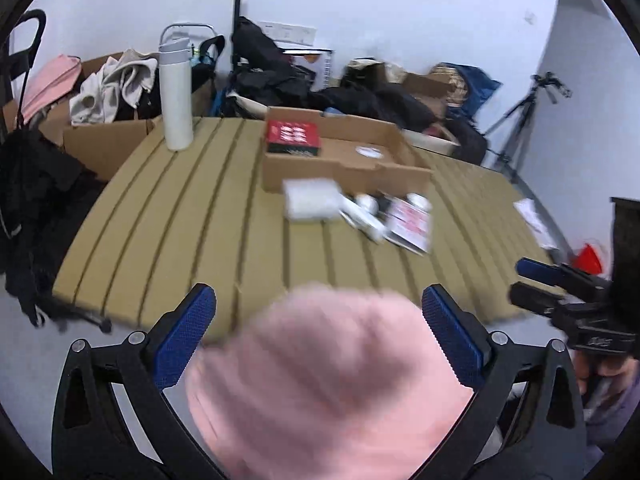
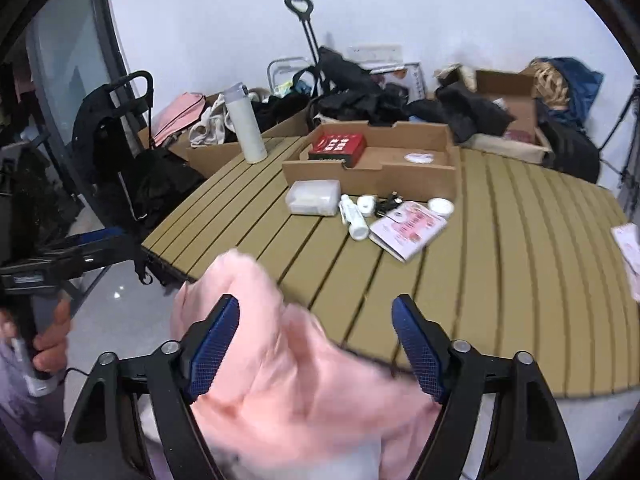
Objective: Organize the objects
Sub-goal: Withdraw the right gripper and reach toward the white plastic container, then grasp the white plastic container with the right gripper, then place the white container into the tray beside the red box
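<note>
A pink cloth (image 1: 336, 376) bulges up between the wide-spread fingers of my left gripper (image 1: 318, 308), below the table's near edge; it also shows in the right wrist view (image 2: 304, 376), between the spread fingers of my right gripper (image 2: 316, 320). Both grippers are open and pinch nothing. On the slatted table (image 2: 500, 272) lie a clear plastic box (image 2: 314, 197), a white tube (image 2: 352, 216), a small white case (image 2: 366, 204), a black cable (image 2: 390, 202), a pink booklet (image 2: 408, 228) and a round white tin (image 2: 441, 207). Behind them an open cardboard box (image 2: 372, 178) holds a red box (image 2: 340, 146).
A tall white bottle (image 2: 246, 128) stands at the table's far left corner. Cardboard boxes, clothes, bags and a trolley handle (image 2: 304, 24) crowd the wall behind. A tripod (image 1: 520, 120) stands at the right. A paper (image 2: 630, 256) lies at the table's right edge.
</note>
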`<state>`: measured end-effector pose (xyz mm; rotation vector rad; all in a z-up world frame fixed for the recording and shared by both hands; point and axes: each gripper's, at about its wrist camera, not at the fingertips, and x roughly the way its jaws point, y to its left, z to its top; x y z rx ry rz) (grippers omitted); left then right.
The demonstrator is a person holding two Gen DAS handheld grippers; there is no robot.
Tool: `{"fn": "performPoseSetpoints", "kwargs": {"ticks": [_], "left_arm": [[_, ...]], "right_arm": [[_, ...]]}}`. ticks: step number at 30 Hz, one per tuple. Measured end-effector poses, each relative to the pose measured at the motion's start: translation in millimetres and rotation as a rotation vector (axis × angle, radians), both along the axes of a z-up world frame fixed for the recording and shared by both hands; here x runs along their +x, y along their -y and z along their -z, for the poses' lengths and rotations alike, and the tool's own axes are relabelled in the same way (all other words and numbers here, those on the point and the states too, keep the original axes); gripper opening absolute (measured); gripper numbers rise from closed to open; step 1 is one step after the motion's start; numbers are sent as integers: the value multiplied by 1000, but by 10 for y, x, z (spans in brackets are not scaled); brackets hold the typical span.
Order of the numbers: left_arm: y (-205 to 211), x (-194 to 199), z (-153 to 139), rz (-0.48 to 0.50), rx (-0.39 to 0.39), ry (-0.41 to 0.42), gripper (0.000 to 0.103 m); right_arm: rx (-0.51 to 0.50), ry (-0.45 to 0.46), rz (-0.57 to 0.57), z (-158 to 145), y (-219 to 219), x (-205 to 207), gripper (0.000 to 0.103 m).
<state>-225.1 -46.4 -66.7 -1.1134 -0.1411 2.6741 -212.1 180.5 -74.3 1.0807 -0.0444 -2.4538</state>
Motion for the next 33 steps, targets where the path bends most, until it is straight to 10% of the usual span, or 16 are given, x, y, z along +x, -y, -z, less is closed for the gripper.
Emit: {"fn": "performPoseSetpoints", "kwargs": {"ticks": [5,10,15,23,33], "left_arm": [[63,-914,374,6,28,45,77],[-88,-1661,712,79,48,122,74],[-140,-2115,1020,142,152,224,35],[-59,-2060,1092,91,247,260,31],[-452,-1063,143,162,335,113,31]], "right_arm": [[-52,66,-41,202,309,-952,63],[-21,151,-60,573,715,-1865,53],[-11,263,-87,1030,952,-2532,37],[-133,310,-115,1124,852,-2644,32],[-87,145,-90,278,426,-1606,30]]}}
